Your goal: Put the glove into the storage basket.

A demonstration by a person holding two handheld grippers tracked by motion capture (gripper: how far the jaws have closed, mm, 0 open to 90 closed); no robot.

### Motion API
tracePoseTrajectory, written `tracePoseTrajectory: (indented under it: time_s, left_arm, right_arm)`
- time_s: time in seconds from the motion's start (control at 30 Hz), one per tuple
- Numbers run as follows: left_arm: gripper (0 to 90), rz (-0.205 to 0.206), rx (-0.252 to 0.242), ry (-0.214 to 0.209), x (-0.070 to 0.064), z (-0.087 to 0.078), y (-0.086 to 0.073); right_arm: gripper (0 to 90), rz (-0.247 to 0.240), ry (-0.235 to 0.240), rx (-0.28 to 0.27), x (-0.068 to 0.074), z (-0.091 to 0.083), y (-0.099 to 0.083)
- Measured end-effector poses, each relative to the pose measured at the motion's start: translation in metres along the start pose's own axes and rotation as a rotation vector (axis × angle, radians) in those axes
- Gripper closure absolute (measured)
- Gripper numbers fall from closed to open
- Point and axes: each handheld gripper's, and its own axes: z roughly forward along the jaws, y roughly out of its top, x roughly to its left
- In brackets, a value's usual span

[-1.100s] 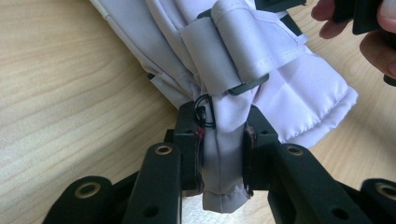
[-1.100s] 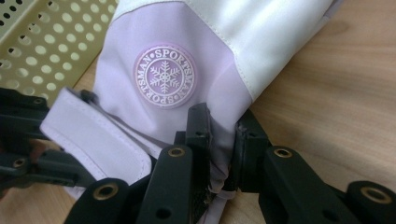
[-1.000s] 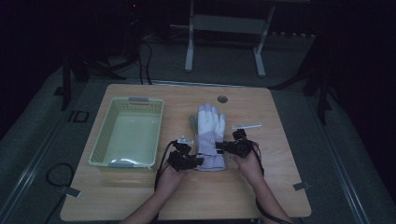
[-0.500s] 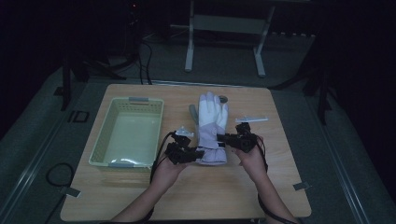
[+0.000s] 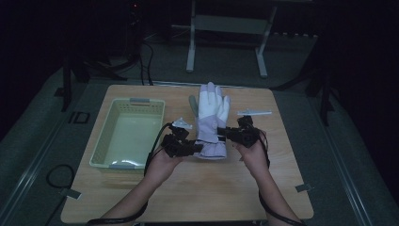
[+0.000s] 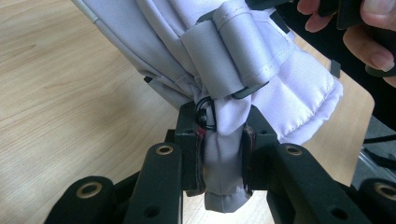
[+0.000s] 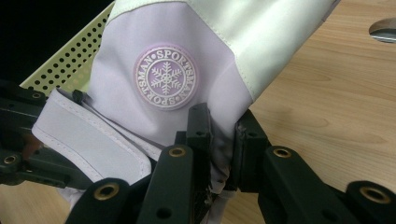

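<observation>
Both grippers, left [image 6: 223,154] and right [image 7: 219,140], are clamped on the padded lilac-and-white ski glove's [image 5: 211,120] cuff, beside the pale green perforated plastic basket [image 5: 128,136].

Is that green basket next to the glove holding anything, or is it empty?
Empty, as far as the high view shows: the basket has a bare pale floor. The glove lies outside it on the table.

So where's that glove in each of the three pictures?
High view: glove lies mid-table, right of the basket.
Left gripper view: its cuff is pinched between the jaws, bottom centre.
Right gripper view: it covers the centre, its edge between the jaws.
Shared landmark: the cuff strap.
</observation>
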Motion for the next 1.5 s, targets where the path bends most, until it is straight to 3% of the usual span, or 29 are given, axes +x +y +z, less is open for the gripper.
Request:
tracePoseTrajectory:
  time_s: [0.43,1.13,1.5]
  left_arm:
    - [73.0,0.014,0.021,0.015,0.01,-0.018,0.002]
    - [73.0,-0.006,0.019,0.084,0.04,-0.071,-0.018]
    - [73.0,-0.02,0.024,0.126,0.059,-0.104,-0.034]
  right_arm:
    - [79.3,-0.001,0.003,-0.003,0.012,0.008,0.008]
    - [79.4,-0.04,0.042,0.009,0.064,0.05,0.031]
    - [79.4,-0.052,0.085,0.016,0.094,0.078,0.041]
